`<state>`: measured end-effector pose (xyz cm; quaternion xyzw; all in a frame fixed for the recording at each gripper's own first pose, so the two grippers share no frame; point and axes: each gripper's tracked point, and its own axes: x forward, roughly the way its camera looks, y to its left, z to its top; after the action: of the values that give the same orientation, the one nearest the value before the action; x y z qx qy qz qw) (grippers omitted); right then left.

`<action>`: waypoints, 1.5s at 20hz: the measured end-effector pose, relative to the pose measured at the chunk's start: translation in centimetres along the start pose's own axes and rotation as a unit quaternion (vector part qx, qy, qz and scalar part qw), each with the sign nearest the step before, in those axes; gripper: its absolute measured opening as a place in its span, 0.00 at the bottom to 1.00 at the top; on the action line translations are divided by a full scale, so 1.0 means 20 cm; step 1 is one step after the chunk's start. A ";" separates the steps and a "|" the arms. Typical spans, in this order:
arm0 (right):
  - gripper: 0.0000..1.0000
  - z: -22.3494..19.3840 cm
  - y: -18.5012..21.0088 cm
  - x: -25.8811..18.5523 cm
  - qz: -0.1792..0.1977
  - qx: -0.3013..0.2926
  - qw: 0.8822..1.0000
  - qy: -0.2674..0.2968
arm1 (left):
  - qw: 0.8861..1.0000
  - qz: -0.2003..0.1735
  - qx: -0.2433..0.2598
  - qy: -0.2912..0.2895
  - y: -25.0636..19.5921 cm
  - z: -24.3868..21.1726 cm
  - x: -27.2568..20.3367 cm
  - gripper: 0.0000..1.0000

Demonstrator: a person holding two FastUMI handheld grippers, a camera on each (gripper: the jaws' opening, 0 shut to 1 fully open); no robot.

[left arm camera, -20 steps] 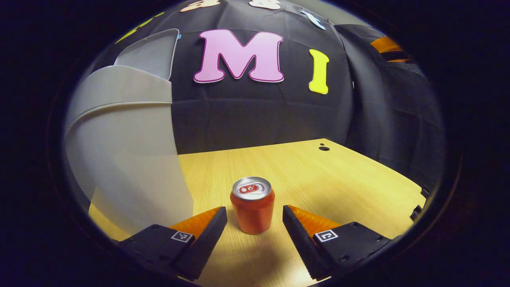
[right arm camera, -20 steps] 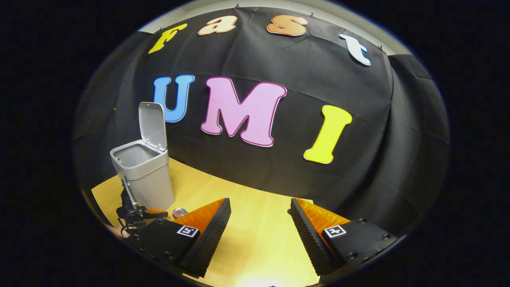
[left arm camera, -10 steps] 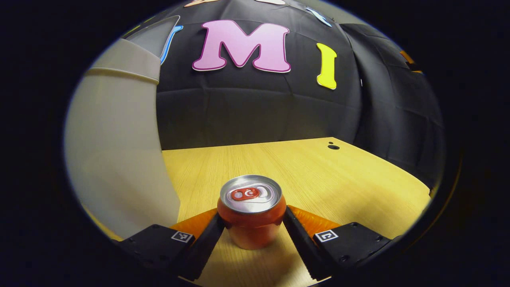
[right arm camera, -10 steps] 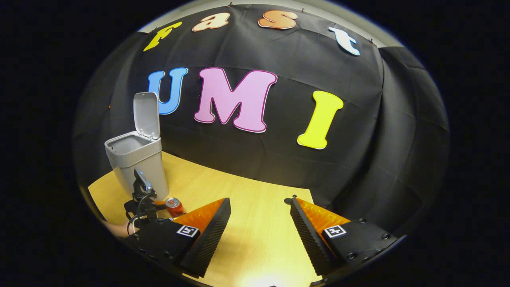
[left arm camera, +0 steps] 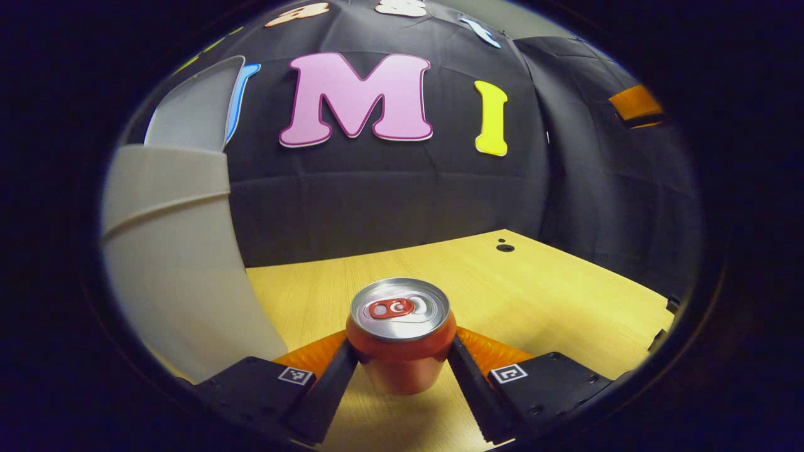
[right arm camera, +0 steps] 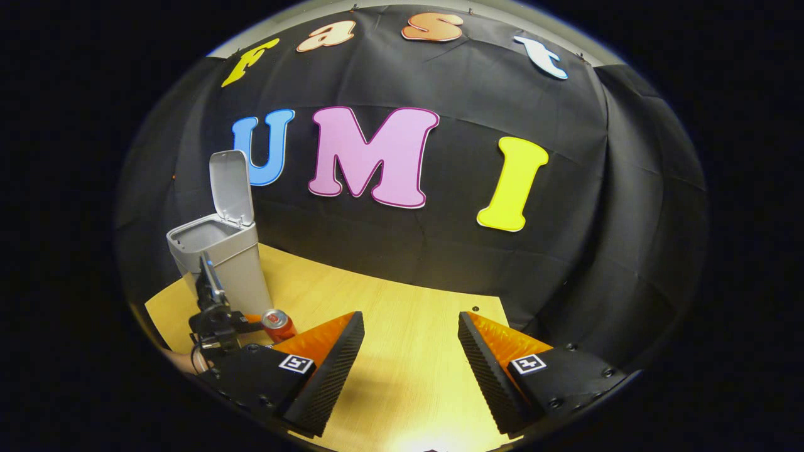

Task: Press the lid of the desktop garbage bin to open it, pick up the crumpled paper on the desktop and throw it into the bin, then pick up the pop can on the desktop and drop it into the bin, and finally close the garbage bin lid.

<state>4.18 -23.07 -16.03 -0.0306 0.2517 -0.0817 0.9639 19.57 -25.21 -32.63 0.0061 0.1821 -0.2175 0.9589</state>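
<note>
Can (left arm camera: 401, 336) upright between the two fingers of the left gripper (left arm camera: 402, 370), both pressing its sides; whether its base touches the table (left arm camera: 553, 301) or sits just above it, cannot tell. Silver top faces up. Bin (left arm camera: 176, 251) stands close on the can's left, lid (left arm camera: 188, 119) raised upright. In the right gripper view the can (right arm camera: 279, 324) sits beside the bin (right arm camera: 220, 263). Right gripper (right arm camera: 411, 358) hangs spread wide over bare tabletop, holding nothing, well apart from the can.
</note>
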 end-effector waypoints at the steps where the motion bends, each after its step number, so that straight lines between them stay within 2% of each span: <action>1: 0.97 0.02 0.02 0.00 0.004 0.004 1.000 -0.003 | 1.000 0.001 0.002 -0.003 0.00 0.06 -0.03 0.87; 5: 0.97 0.11 0.04 0.01 0.012 0.020 1.000 -0.016 | 0.999 -0.012 -0.020 -0.037 0.00 0.40 -0.21 0.87; 10: 0.97 0.22 0.06 0.01 0.016 0.030 0.999 -0.033 | 0.995 -0.003 -0.030 -0.091 0.18 0.87 -0.37 0.86; 13: 0.97 0.30 0.09 -0.01 0.021 0.050 0.998 -0.045 | 0.993 0.036 -0.020 -0.114 0.40 1.07 -0.45 0.87; 15: 0.97 0.34 0.11 -0.02 0.027 0.057 0.997 -0.051 | 0.988 0.093 -0.001 -0.124 0.60 1.14 -0.51 0.86; 17: 0.97 0.38 0.14 -0.03 0.034 0.049 0.997 -0.054 | 0.983 0.138 0.025 -0.123 0.78 1.16 -0.55 0.86; 20: 0.97 0.43 0.16 -0.05 0.034 0.030 0.997 -0.067 | 0.982 0.166 0.025 -0.087 0.98 1.02 -0.53 0.86; 23: 0.97 0.45 0.18 -0.08 0.035 0.032 0.996 -0.074 | 0.983 0.170 0.006 -0.066 1.11 0.90 -0.51 0.87; 27: 0.97 0.43 0.20 -0.11 0.040 0.035 0.996 -0.071 | 0.984 0.166 -0.027 -0.053 1.16 0.80 -0.49 0.87; 30: 0.97 0.43 0.18 -0.12 0.035 0.023 0.996 -0.080 | 0.983 0.176 -0.030 -0.046 1.19 0.76 -0.48 0.87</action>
<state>6.93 -19.06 -7.71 -0.0062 0.1730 -0.0506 0.9836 26.68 -1.03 -16.73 -0.0010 0.1404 -0.0403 0.9893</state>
